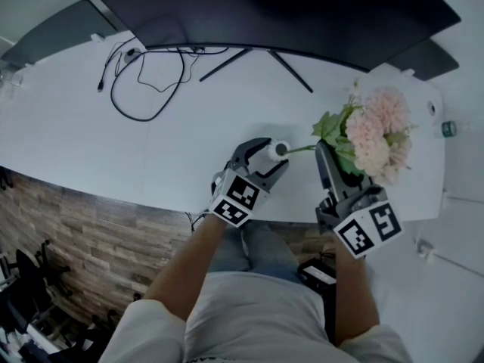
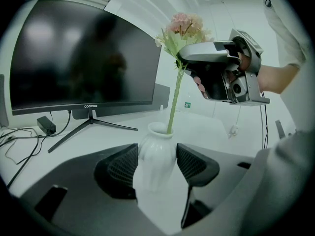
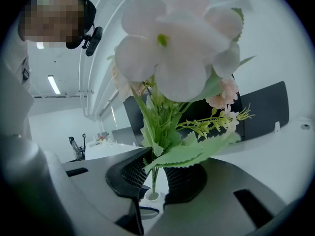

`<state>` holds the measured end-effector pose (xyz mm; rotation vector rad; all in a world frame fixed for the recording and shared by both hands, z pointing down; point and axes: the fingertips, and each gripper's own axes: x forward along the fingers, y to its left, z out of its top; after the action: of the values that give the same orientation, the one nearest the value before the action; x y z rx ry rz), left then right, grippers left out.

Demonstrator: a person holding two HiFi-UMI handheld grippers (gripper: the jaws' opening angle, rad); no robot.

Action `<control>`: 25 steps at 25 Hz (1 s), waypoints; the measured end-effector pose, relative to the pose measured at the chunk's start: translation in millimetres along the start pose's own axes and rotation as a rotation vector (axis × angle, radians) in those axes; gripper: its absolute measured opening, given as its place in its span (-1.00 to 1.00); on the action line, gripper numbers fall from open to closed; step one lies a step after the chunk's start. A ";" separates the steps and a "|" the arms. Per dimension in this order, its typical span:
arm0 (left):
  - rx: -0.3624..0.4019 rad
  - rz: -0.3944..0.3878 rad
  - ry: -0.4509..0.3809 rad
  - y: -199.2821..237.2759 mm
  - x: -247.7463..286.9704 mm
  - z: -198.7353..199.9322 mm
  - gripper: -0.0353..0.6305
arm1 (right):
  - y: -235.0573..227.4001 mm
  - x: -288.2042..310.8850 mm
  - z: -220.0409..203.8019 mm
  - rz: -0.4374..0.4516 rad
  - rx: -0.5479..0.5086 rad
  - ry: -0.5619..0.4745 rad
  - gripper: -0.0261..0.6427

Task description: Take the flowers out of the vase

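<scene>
A small white vase [image 1: 277, 150] is held over the desk's front edge, with my left gripper [image 1: 268, 157] shut on its body. In the left gripper view both pads press the ribbed vase [image 2: 155, 141], and a green stem [image 2: 173, 102] rises from its mouth to the pink flowers [image 2: 184, 26]. My right gripper [image 1: 330, 157] is shut on that stem just below the leaves. In the right gripper view the stem [image 3: 154, 181] runs between the jaws down into the vase mouth [image 3: 151, 196]. The pink blooms [image 1: 378, 131] lean right.
A large dark monitor [image 1: 287, 13] on thin stand legs fills the back of the white desk [image 1: 76, 134]. Black cables [image 1: 144, 82] loop at the back left. A small green-capped bottle [image 1: 449, 128] lies at the far right edge.
</scene>
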<state>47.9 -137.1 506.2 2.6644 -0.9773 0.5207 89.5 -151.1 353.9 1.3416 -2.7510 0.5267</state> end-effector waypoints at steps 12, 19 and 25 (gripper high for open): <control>-0.003 0.002 0.003 1.2 -0.5 -0.9 -0.15 | -2.0 -4.7 10.6 -0.003 0.013 -0.012 -0.66; -0.005 0.003 0.006 1.6 -0.9 -1.7 -0.15 | -1.3 -7.7 18.7 -0.003 0.006 -0.021 -0.66; -0.004 0.007 0.010 1.5 -0.6 -0.8 -0.15 | -3.5 -14.0 23.0 -0.008 0.001 -0.023 -0.66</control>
<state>46.2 -137.6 506.8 2.6535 -0.9845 0.5325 103.6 -149.7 330.8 1.3674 -2.7629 0.5160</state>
